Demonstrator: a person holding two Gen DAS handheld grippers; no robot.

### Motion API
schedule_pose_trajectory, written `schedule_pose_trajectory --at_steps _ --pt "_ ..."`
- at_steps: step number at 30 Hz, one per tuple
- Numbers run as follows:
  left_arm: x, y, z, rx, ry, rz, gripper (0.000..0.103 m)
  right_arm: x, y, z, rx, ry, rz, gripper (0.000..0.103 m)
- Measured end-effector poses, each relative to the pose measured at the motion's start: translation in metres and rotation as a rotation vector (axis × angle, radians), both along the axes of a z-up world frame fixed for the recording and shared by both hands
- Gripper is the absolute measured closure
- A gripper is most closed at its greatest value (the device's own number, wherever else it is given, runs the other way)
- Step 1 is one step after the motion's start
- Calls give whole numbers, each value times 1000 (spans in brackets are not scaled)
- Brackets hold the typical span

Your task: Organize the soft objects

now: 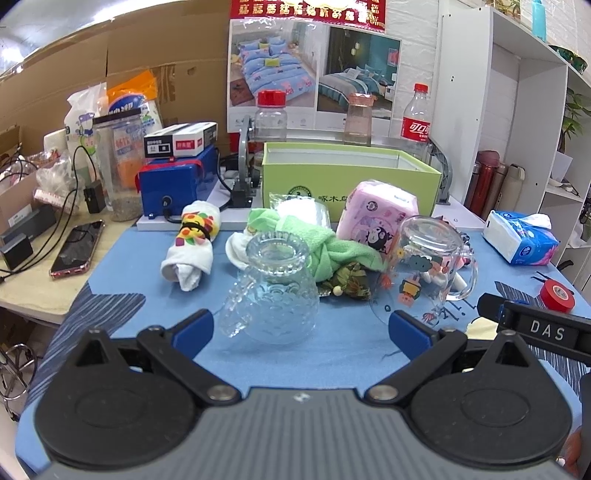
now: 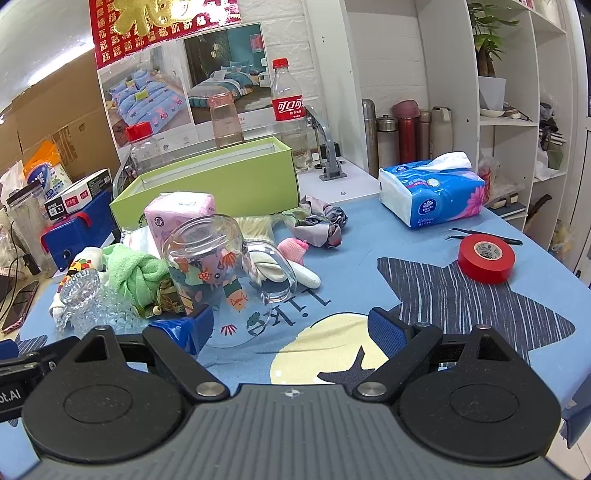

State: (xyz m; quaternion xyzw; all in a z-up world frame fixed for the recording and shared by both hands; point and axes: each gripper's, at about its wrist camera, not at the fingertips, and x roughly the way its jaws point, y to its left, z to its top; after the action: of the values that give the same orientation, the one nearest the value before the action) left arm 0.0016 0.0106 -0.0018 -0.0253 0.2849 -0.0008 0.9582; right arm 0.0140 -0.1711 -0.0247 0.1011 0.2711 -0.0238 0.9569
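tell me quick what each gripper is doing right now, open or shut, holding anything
Left gripper: open, holding nothing.
Right gripper: open, holding nothing.

a white brick wall (image 2: pixel 325 44) stands behind the table, with a bedding poster (image 1: pixel 314 70) fixed to it under a red banner (image 2: pixel 162 26). flattened cardboard (image 1: pixel 110 62) leans along the left side. a white shelving unit (image 2: pixel 517 110) fills the right, holding a potted plant (image 2: pixel 489 55) and a row of flasks (image 2: pixel 406 129). a blue printed cloth (image 2: pixel 424 295) covers the table.
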Motion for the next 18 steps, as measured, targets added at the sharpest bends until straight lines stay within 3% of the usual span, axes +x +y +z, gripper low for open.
schedule_pose_trajectory --at_steps 18 --pt "6 -1 -3 2 11 -5 2 7 0 -3 -17 9 -12 25"
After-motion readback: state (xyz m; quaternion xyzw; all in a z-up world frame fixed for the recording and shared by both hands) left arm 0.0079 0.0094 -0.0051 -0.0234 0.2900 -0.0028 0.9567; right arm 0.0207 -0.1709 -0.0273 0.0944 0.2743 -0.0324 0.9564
